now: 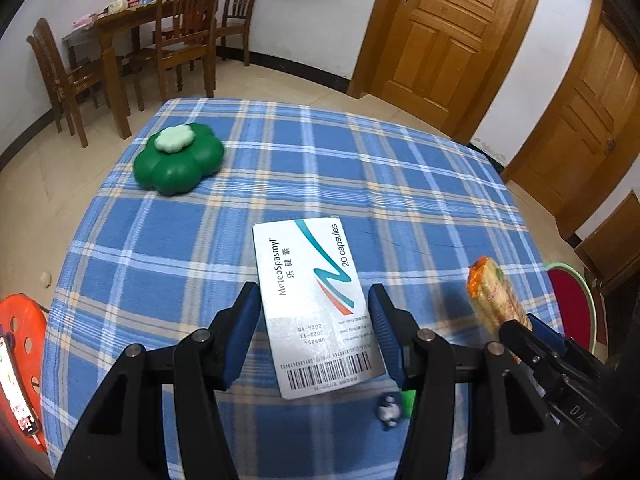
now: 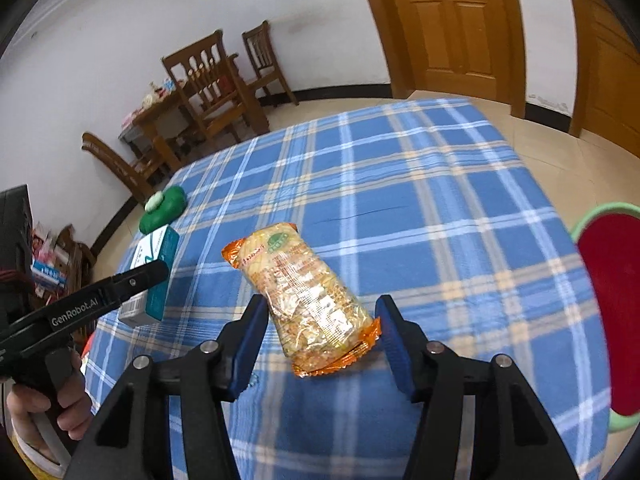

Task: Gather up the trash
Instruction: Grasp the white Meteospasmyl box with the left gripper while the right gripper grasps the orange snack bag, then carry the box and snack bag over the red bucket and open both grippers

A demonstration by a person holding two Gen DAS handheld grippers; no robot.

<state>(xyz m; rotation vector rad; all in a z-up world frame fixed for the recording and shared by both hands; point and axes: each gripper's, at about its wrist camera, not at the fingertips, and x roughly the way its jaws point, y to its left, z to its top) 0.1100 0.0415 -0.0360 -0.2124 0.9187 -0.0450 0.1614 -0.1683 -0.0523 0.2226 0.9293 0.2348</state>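
Note:
My left gripper (image 1: 314,292) is shut on a white medicine box (image 1: 316,304) printed "20 capsules", held just above the blue plaid table (image 1: 400,200). The right wrist view shows the same box (image 2: 154,276) from its teal side, in the left gripper (image 2: 152,276) near the table's left edge. My right gripper (image 2: 322,304) is shut on an orange snack packet (image 2: 308,292), whose far end sticks out past the fingers. That packet (image 1: 496,292) also shows at the right of the left wrist view. A green flower-shaped container (image 1: 178,164) with a pale lid sits far left on the table.
A small white and dark crumpled object (image 1: 388,412) with a green scrap lies on the cloth below the left gripper. A red stool (image 2: 612,312) stands by the right edge, an orange stool (image 1: 20,340) with a phone by the left. Wooden chairs (image 1: 180,32) and doors stand behind.

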